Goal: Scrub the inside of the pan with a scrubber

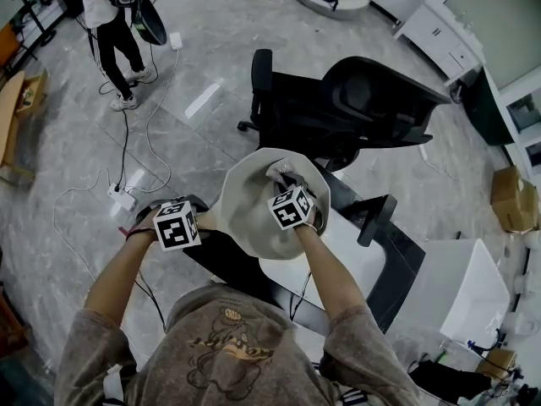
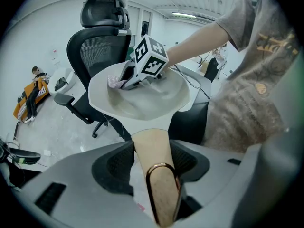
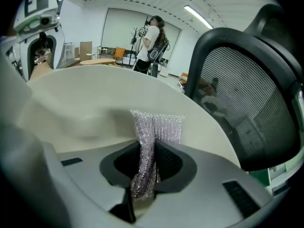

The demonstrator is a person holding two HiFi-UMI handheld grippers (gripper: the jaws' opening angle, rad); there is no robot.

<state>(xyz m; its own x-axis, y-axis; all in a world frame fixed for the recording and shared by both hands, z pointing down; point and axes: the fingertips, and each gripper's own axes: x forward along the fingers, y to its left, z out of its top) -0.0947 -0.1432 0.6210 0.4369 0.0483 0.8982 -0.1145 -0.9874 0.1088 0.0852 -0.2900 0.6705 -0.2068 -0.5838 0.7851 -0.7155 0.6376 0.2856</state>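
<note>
Office chair (image 1: pixel 363 100) behind. My left gripper (image 1: pixel 203 220) clamps the pan (image 1: pixel 249 218) by its handle (image 2: pixel 154 151) at nine o'clock; right gripper (image 1: pixel 284 181) holds its clamped scrubber (image 3: pixel 156 127) inside, toward twelve.

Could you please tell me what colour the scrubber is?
Silvery, with a pinkish-lilac glitter; the right gripper view shows the scrubber best.

The pan (image 1: pixel 249 214) is right in front of me. Its handle (image 2: pixel 154 151) sticks out left into the jaws of my left gripper (image 1: pixel 201 221), and my right gripper (image 1: pixel 283 180) is inside the pan on the far right side, with the scrubber (image 3: pixel 154 129) pinched in its jaws against the pan's inside. The office chair (image 1: pixel 363 108) sits just behind the pan, the desk (image 1: pixel 363 265) is below and to the right, and a person (image 1: pixel 110 15) stands way off at far left.
</note>
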